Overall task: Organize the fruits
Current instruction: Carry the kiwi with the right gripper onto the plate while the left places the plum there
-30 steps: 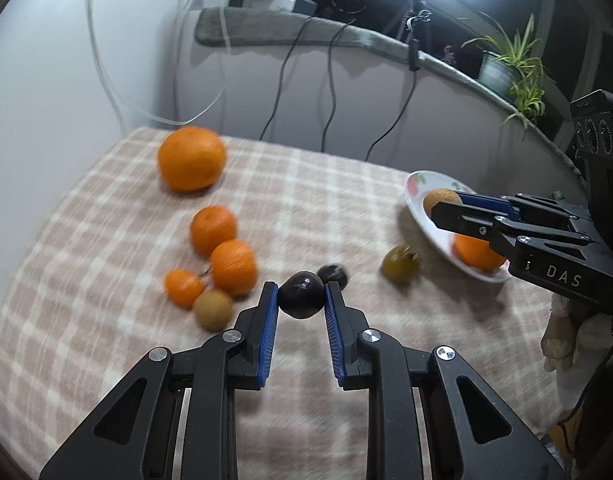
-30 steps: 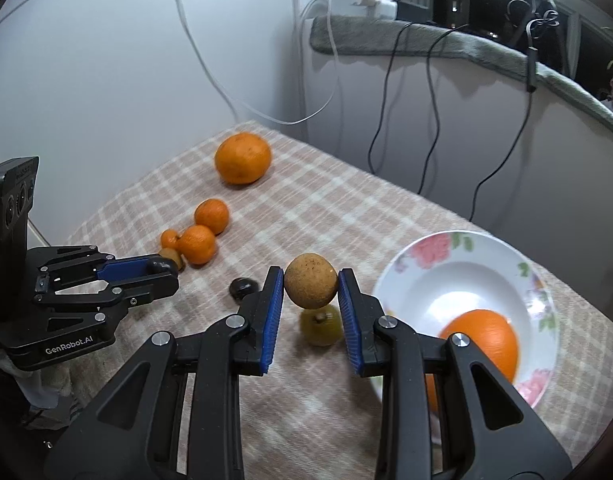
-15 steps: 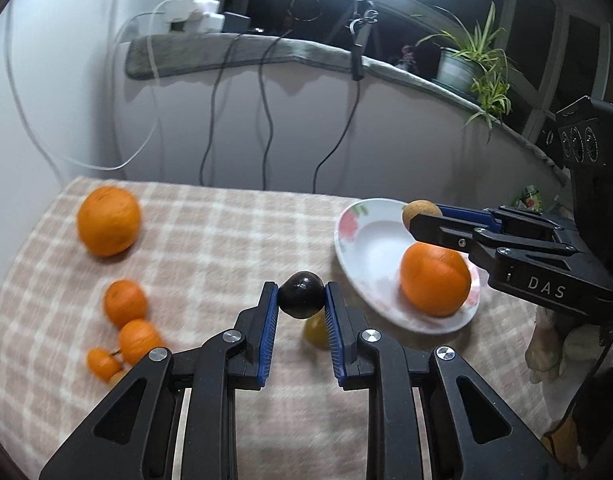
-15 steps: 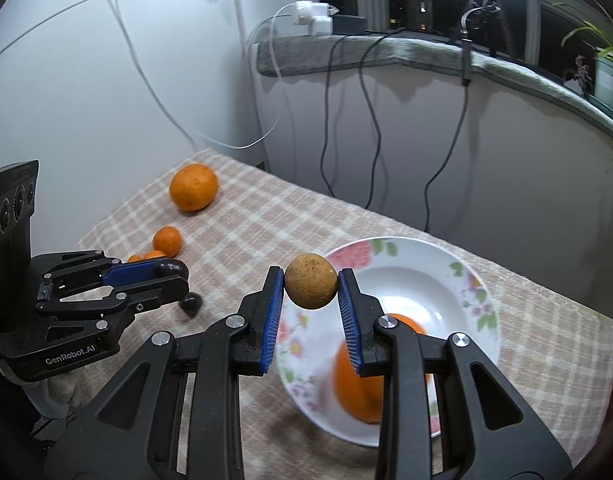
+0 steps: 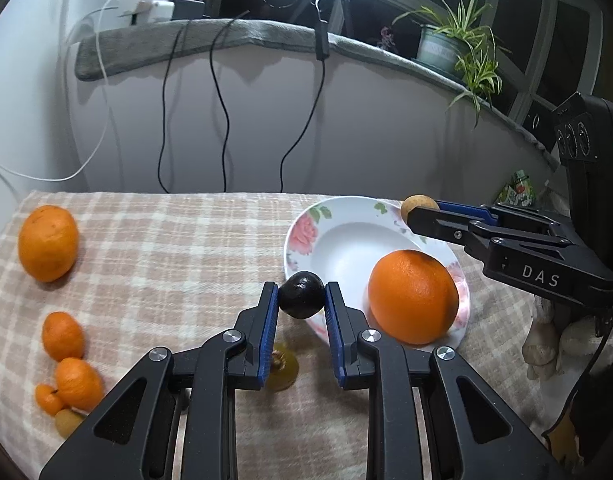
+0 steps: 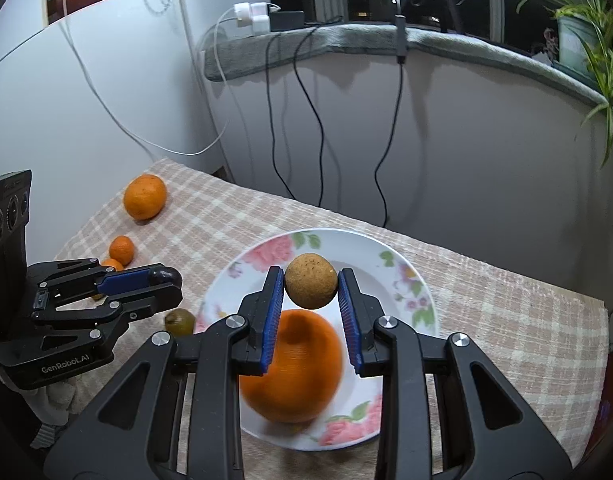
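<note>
Two grippers are carrying fruit toward the floral plate [image 6: 406,276], which a second ago was sitting off at the right edge of the checked tablecloth [image 5: 166,248] in the left view and is now lying just ahead. The left gripper [image 5: 301,300] is clenching a dark plum [image 5: 301,295] at the plate's near rim; the right gripper [image 6: 311,292] is grasping a tan round fruit [image 6: 310,286] above the plate's middle, so both drops are looking close. Only the right view is showing that fruit hanging over the large orange [image 6: 292,366]; only the left is showing the small tangerines [image 5: 62,336] waiting near the cloth's left edge.

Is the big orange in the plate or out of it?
In. The big orange sits inside the flowered plate, against its near rim.
</note>
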Demonstrator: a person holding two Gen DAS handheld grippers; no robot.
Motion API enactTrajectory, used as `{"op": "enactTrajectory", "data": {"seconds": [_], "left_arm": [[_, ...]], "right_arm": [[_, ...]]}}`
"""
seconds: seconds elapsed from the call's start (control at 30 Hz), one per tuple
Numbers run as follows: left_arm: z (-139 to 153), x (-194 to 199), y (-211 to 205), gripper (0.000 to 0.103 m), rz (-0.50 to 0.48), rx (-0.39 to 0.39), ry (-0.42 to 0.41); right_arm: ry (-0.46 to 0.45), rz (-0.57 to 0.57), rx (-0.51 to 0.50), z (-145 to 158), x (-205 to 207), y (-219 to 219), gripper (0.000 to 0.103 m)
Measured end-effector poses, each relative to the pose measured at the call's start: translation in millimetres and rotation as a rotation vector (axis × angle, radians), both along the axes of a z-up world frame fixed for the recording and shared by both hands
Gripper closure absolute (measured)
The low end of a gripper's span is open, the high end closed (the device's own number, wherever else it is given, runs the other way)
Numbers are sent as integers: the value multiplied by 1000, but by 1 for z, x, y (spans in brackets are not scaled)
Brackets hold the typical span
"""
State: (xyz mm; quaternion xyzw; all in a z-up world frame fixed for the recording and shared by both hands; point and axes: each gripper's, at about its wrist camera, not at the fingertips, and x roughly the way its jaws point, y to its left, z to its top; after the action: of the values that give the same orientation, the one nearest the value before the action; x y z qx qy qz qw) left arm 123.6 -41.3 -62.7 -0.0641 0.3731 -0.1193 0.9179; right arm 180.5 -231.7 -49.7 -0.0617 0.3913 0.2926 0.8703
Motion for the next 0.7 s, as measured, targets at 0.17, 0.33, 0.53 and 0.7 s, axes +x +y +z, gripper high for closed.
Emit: {"op": "enactTrajectory", "data": {"seconds": [0.17, 0.33, 0.53, 0.7], "left_arm": [[-4, 8, -6, 81, -8, 5, 13], [-5, 10, -10, 81, -17, 7, 18], [-7, 12, -16, 81, -32, 15, 28], [-7, 12, -19, 81, -41, 17, 36]], "right_arm": [[23, -19, 5, -9, 9, -10, 74], [45, -40, 12, -16, 18, -19, 74], [79, -57, 19, -26, 24, -26, 74], [95, -67, 22, -31, 26, -28, 74]]}}
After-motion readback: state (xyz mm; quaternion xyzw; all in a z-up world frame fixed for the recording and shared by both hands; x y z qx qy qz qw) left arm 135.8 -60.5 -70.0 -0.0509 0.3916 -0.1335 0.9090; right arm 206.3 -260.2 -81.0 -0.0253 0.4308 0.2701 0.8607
